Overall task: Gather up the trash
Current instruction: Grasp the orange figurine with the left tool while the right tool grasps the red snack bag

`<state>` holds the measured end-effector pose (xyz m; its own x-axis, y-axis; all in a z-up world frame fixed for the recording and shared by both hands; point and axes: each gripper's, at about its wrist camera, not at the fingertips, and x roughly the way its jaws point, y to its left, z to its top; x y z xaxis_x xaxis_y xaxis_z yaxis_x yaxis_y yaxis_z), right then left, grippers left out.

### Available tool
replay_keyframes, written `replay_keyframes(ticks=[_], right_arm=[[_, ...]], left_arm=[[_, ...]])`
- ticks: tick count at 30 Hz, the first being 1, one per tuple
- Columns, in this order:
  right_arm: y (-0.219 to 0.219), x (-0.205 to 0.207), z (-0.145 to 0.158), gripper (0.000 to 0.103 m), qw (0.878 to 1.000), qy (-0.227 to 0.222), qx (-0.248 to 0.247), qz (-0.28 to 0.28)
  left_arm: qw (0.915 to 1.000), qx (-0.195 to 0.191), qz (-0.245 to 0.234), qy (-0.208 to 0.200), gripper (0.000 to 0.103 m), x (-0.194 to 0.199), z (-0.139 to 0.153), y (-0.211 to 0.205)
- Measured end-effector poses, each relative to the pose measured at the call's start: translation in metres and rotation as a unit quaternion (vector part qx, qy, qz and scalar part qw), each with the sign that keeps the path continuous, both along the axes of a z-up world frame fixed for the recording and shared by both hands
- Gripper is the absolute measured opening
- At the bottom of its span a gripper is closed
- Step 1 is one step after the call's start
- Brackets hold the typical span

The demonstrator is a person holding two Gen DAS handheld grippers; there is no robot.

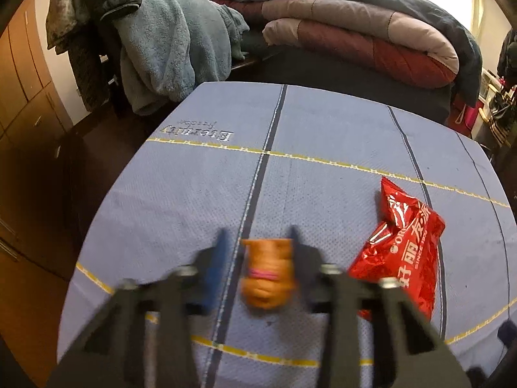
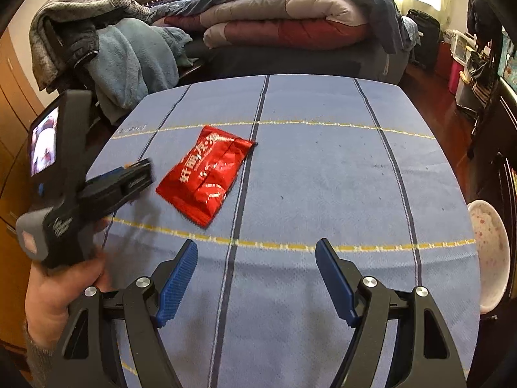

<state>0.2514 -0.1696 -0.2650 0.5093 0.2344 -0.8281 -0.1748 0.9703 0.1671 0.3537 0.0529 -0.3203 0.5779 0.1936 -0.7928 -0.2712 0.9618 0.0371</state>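
Motion blur smears the left gripper (image 1: 258, 231) in its own view, so the edges of its fingers and of the small orange packet (image 1: 268, 274) between them are soft. The packet looks crumpled, with a thin pink band across it; no print on it can be made out. The jaws stand on either side of it without clearly pinching: the right-hand pad lies against the packet, while a strip of cloth shows between the packet and the other pad. From the right wrist view this gripper is seen side-on at the left, held by a hand (image 2: 61, 294), and its fingers hide all but an orange speck at their tip. A small screen (image 2: 43, 144) on its body glows, its content unreadable. The red snack wrapper (image 1: 400, 245) lies flat on the blue striped tablecloth (image 1: 194, 194), just to the right of the orange packet. It is shiny and creased, with white Chinese characters, and its lower end is covered by the gripper's arm. The right gripper (image 2: 256, 242) hangs over bare cloth nearer the camera than the wrapper, its blue ribbed pads spread wide with nothing between them. At the right, a white speckled bowl (image 2: 491, 252) is partly cut off by the table's edge. Beyond the table, a folded quilt (image 1: 355, 32) lies on a bed and a blue fleece blanket (image 1: 168, 48) is draped to the left.
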Motion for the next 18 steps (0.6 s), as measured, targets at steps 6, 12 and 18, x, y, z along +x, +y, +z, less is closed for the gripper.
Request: replay_keyframes(ticks=[6, 12, 18], right_arm=[[0.021, 0.031, -0.003, 0.075, 1.0, 0.005, 0.023, 0.006], [0.056, 0.063, -0.016, 0.077, 1.0, 0.01, 0.02, 0.009], [0.083, 0.083, -0.027, 0.084, 1.0, 0.002, 0.0, -0.011]], left_arm=[[0.9994, -0.031, 0.006, -0.014, 0.027, -0.015, 0.004, 0.029], [0.9978, -0.036, 0.045, -0.032, 0.027, -0.033, 0.016, 0.073], [0.9963, -0.048, 0.06, -0.038, 0.028, -0.04, 0.021, 0.1]])
